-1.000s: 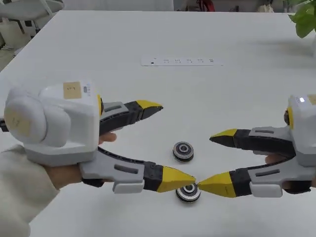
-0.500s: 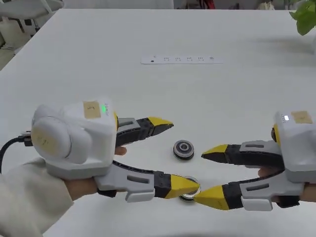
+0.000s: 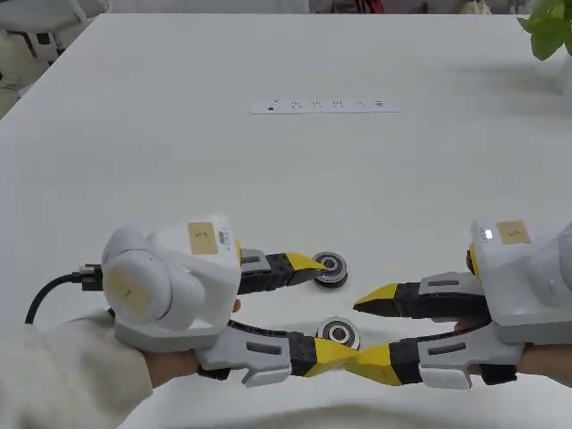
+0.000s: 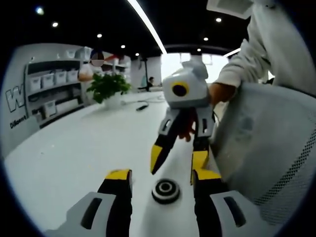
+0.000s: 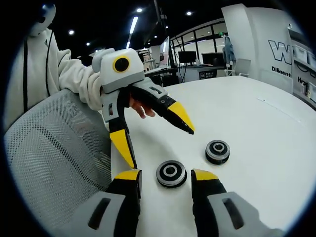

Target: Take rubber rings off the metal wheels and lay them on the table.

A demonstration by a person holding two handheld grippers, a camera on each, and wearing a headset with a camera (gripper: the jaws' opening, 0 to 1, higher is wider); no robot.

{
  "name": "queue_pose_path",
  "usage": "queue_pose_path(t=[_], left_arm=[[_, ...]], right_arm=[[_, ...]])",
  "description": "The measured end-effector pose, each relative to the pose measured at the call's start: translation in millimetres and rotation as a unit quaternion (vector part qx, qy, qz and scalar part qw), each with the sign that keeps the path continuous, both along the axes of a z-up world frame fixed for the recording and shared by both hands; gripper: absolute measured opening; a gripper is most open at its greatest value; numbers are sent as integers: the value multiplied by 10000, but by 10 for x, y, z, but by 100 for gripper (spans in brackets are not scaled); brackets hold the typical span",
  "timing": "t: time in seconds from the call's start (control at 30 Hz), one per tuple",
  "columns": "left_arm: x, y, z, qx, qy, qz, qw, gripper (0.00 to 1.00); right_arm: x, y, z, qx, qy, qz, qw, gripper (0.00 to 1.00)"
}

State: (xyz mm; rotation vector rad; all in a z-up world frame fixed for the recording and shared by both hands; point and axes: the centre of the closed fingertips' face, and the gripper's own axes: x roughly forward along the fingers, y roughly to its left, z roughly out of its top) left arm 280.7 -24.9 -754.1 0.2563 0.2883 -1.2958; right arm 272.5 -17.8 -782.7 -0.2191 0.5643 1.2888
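Two metal wheels with black rubber rings lie flat on the white table [image 3: 179, 152]. The near wheel [image 3: 338, 333] sits between the jaws of both grippers. My left gripper [image 3: 331, 308] reaches in from the left, open, its far jaw tip close beside the far wheel [image 3: 331, 268]. From the right comes my right gripper [image 3: 360, 332], open too; the two near jaw tips meet in front of the near wheel. In the left gripper view the near wheel [image 4: 165, 191] lies between the left gripper [image 4: 162, 177] jaws. The right gripper [image 5: 166, 177] frames the near wheel [image 5: 171, 174], the far wheel [image 5: 217, 151] beyond.
A white power strip [image 3: 315, 107] lies across the middle of the table. A green plant [image 3: 545, 31] stands at the far right corner. A black cable [image 3: 54, 290] trails from the left gripper. A grey mesh chair back [image 5: 54, 153] is close to the table's near edge.
Both grippers have drawn toward the near edge and lowered around the near wheel, which now shows whole between the jaws. The left gripper's far jaw has come beside the far wheel. The head camera shifted.
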Motion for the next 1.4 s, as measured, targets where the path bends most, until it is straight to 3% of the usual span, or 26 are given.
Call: queue_pose_path(t=[0.07, 0.3, 0.77, 1.27, 1.4], left_arm=[[0, -7, -57, 106, 2, -9, 9999, 48], [49, 19, -102, 143, 52, 116, 9998, 40], [26, 11, -218, 204, 316, 165, 9992, 25], [-29, -18, -357, 369, 349, 68, 9987, 20], [-9, -15, -347, 329, 349, 113, 9988, 17]], right_arm=[[17, -17, -38, -82, -26, -29, 10000, 36], [12, -38, -94, -177, 5, -56, 9998, 32], [51, -65, -141, -294, -30, -130, 9995, 25], [23, -63, -198, -373, -57, -67, 9993, 22], [27, -64, -198, -368, -77, -67, 9993, 22]])
